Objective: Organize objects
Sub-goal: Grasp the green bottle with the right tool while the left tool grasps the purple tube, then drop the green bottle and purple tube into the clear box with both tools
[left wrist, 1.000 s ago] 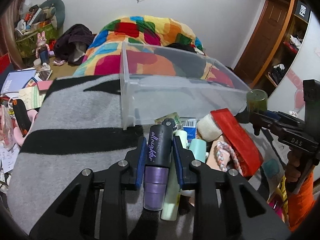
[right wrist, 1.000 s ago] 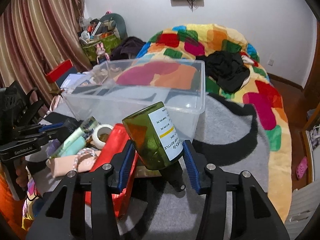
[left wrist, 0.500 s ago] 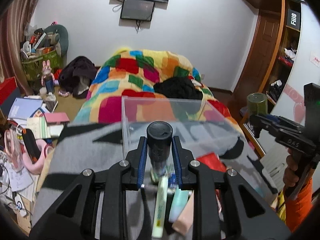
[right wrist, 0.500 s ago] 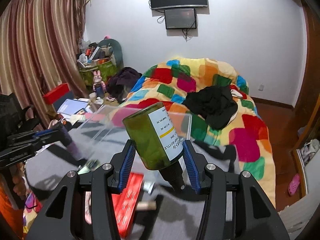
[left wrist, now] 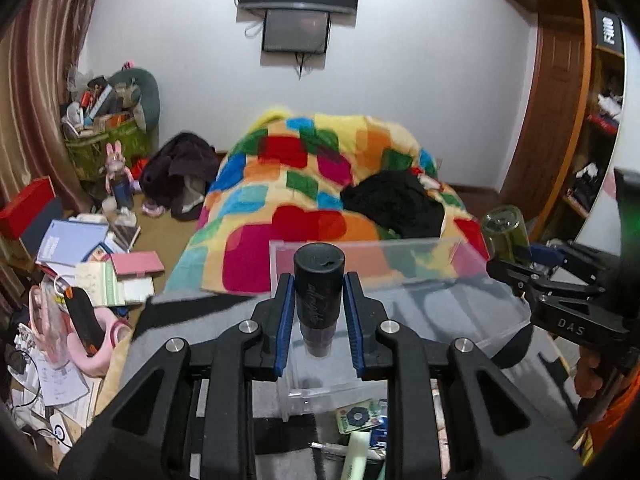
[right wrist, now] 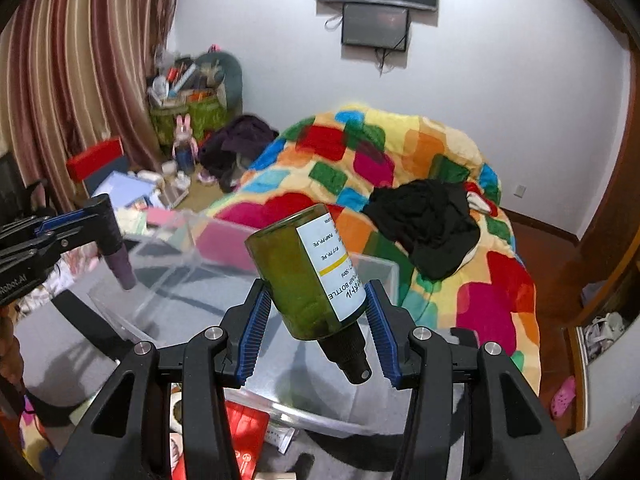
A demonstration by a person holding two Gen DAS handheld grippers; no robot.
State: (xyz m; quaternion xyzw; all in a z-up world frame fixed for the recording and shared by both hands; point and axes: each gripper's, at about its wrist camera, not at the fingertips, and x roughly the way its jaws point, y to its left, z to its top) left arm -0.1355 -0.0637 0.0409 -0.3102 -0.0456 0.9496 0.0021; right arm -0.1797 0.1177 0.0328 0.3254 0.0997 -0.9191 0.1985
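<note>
My left gripper [left wrist: 319, 312] is shut on a black and purple tube [left wrist: 319, 292], held cap up over the near left part of a clear plastic bin [left wrist: 400, 248]. My right gripper [right wrist: 316, 320] is shut on a green pump bottle [right wrist: 304, 276] with a white label, tilted with its black pump end down, above the bin [right wrist: 208, 240]. The right gripper and bottle also show in the left wrist view [left wrist: 506, 236] at the bin's right side. The left gripper with the tube shows in the right wrist view [right wrist: 116, 248].
The bin sits on a grey and black blanket [left wrist: 200, 320]. Loose items lie in front of it: a pale green tube [left wrist: 356, 456], a red packet [right wrist: 244, 436]. A colourful quilt [left wrist: 320, 184] lies beyond. Books and clutter [left wrist: 80, 248] cover the floor at left.
Both grippers have lifted from the pile of items with their objects and now hold them higher, over the clear bin. The views have tilted up toward the room.
</note>
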